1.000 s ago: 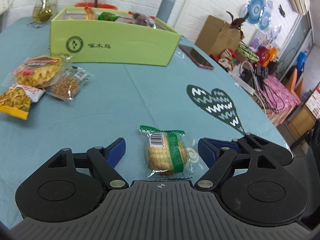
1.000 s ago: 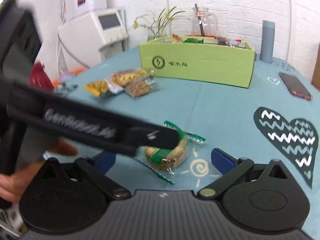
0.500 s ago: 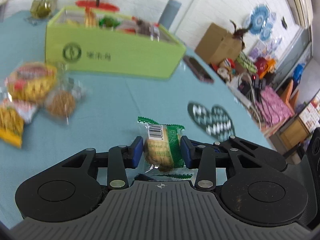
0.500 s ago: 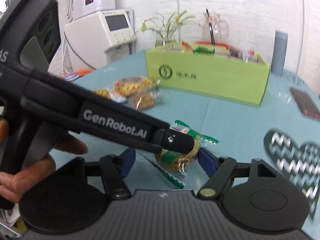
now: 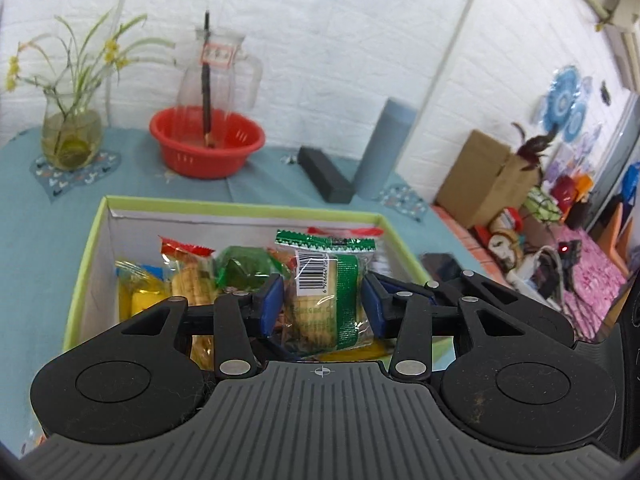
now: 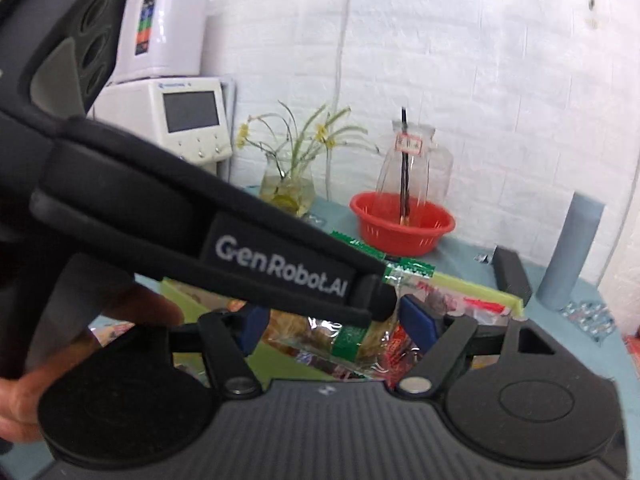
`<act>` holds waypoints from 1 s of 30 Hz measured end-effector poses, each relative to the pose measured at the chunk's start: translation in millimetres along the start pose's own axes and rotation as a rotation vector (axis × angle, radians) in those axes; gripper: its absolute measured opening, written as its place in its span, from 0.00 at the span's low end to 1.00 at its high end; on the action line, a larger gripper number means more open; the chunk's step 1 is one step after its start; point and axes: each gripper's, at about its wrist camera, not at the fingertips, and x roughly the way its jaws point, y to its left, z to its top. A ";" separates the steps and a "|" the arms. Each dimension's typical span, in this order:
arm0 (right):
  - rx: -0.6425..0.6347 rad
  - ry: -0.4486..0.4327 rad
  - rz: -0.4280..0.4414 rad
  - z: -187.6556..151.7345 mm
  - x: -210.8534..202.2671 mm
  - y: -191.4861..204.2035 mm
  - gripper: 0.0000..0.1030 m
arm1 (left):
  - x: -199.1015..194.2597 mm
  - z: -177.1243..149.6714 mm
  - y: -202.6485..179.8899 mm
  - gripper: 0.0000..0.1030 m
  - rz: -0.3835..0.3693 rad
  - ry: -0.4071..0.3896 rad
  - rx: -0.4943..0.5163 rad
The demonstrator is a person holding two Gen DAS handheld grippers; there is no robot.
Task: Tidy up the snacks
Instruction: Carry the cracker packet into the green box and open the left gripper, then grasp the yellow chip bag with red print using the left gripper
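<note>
Now my left gripper (image 5: 323,306) pinches the cracker packet (image 5: 328,300) between its blue pads (image 5: 272,303), packet upright, barcode facing me, held above the open green box (image 5: 240,211). Box sits on the teal tablecloth (image 5: 36,240) and already holds several wrapped snacks (image 5: 188,276). Beyond it: red basin (image 5: 207,145) with a glass jug (image 5: 218,68), flower vase (image 5: 72,136), grey cylinder (image 5: 384,148).

Right gripper (image 6: 332,326): jaws half spread and opening; same packet (image 6: 352,338) lies between them, and I see no pad pressing it. The left tool's body crosses that view, a hand (image 6: 24,396) at its grip.
</note>
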 end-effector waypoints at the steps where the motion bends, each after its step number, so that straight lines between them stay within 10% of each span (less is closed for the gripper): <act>1: 0.011 0.016 0.007 -2.2 8.2 -3.5 0.78 | 9.9 -1.1 3.5 0.20 0.010 0.019 -0.001; 7: 0.013 0.028 0.022 -6.5 21.7 -8.8 0.79 | 23.5 -4.6 6.3 0.24 0.009 0.016 0.016; 12: 0.024 0.014 0.025 -5.4 20.1 -11.8 0.93 | 10.1 -2.8 2.1 0.56 -0.005 -0.052 0.027; 21: 0.001 -0.154 0.032 21.9 -45.1 -1.6 1.00 | -109.9 -7.6 3.3 0.74 0.020 -0.266 0.102; 26: -0.027 -0.183 0.168 23.1 -67.1 33.2 1.00 | -179.7 -55.0 52.3 0.84 0.168 -0.292 0.046; 30: -0.049 -0.042 0.316 -0.1 -56.8 87.6 1.00 | -199.3 -101.5 103.1 0.84 0.246 -0.199 -0.046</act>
